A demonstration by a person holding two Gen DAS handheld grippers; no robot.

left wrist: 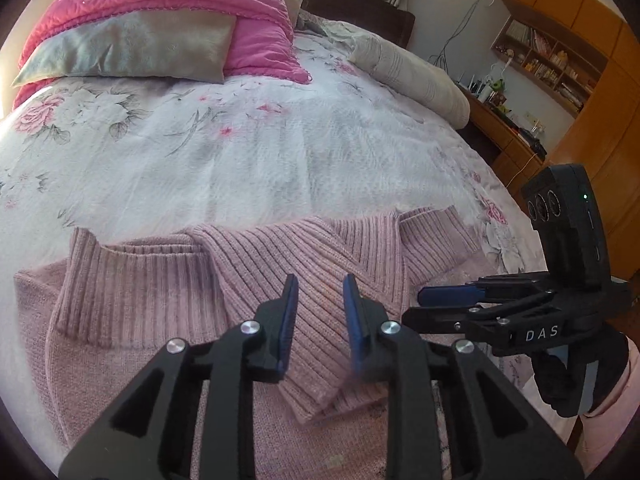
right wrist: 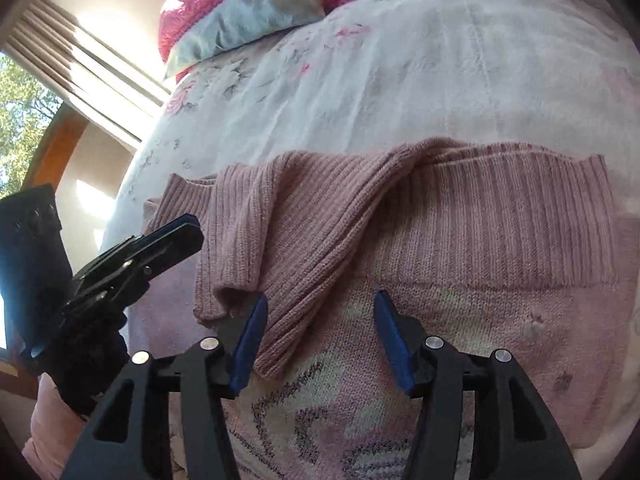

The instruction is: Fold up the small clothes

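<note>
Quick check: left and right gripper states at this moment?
Left gripper: open, holding nothing, above the folded sleeves of the pink sweater.
Right gripper: open, empty, over the same sweater.

A pink knitted sweater [left wrist: 132,300] lies flat across the lower half of the left wrist frame; its ribbed hem [right wrist: 500,216] spans the right wrist view's middle. Both ribbed sleeves [left wrist: 304,264] are folded inward, crossing over the body; a pale pattern [right wrist: 320,400] shows low in the right wrist view.
</note>
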